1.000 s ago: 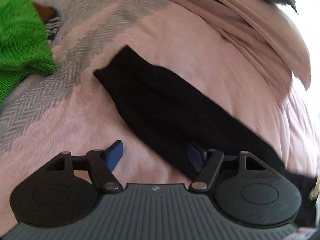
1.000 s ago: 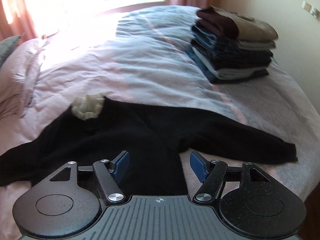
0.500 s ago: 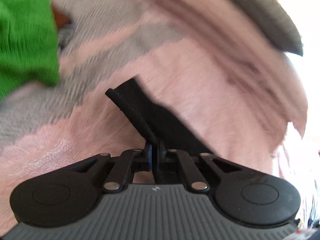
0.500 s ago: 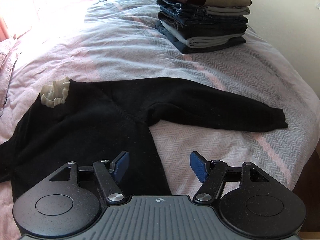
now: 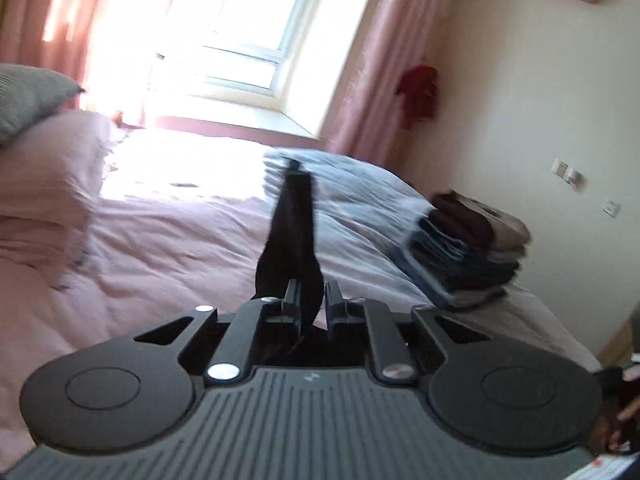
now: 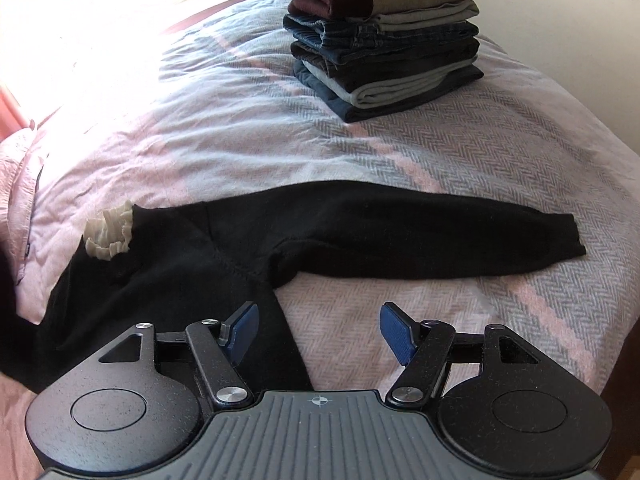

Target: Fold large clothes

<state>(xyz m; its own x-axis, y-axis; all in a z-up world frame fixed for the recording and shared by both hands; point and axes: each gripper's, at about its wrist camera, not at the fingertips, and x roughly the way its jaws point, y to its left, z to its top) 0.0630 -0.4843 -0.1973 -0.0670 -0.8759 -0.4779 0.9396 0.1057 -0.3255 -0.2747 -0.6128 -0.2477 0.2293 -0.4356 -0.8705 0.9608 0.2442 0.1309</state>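
Note:
A black sweater (image 6: 192, 272) with a cream ruffled collar (image 6: 108, 236) lies flat on the bed. One sleeve (image 6: 440, 240) stretches out to the right. My right gripper (image 6: 320, 332) hovers open just above the sweater's right side edge, near the armpit, with nothing between its blue pads (image 6: 396, 332). In the left wrist view my left gripper (image 5: 312, 304) is shut on the other black sleeve (image 5: 294, 220). That sleeve is lifted off the bed and stands up past the fingers, its cuff pointing toward the window.
A stack of folded clothes (image 6: 384, 36) sits at the bed's far right, also seen as the folded stack (image 5: 468, 248). Pink pillows (image 5: 44, 184) lie at the left, a bright window (image 5: 240, 40) behind. A person's hand (image 5: 624, 412) shows at the lower right edge.
My left gripper closed on the sleeve, lifted it and swung round to face the window. My right gripper moved forward and lower over the sweater, still open.

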